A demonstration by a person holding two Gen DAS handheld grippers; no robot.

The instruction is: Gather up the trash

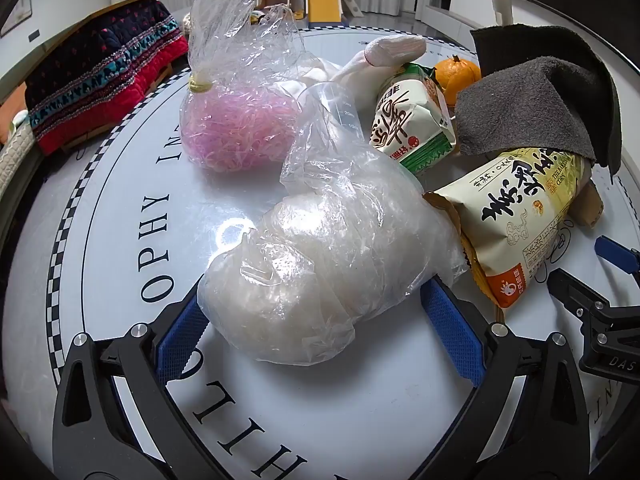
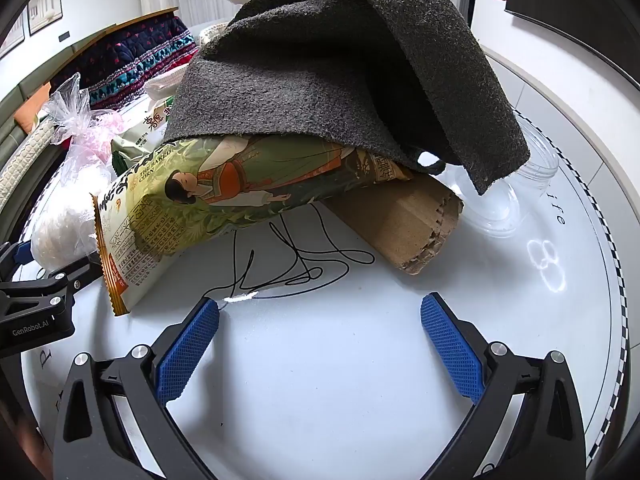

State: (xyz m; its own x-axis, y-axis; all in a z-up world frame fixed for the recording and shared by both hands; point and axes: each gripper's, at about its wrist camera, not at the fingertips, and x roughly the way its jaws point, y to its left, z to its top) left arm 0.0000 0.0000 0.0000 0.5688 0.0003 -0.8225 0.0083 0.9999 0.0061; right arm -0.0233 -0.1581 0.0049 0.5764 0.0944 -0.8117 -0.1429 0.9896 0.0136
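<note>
Left gripper (image 1: 316, 312) spread wide, straddling crinkled clear plastic bag of white shreds (image 1: 316, 280) for pickup, ungripped; right gripper (image 2: 320, 334) released, over bare white table (image 2: 320, 380).

Tabletop (image 1: 120, 240): white, black lettering, checkered border. Felt cloth (image 2: 320, 80): dark grey. Shredded filling (image 1: 236, 128): pink. Fruit (image 1: 456, 76): orange.

My round white table (image 1: 120, 216) carries a clear bag of pale shreds (image 1: 304, 280), a pink-shred bag (image 1: 236, 128), two snack packets, an orange (image 1: 456, 74), cardboard (image 2: 404, 224) and black cord (image 2: 296, 268).
</note>
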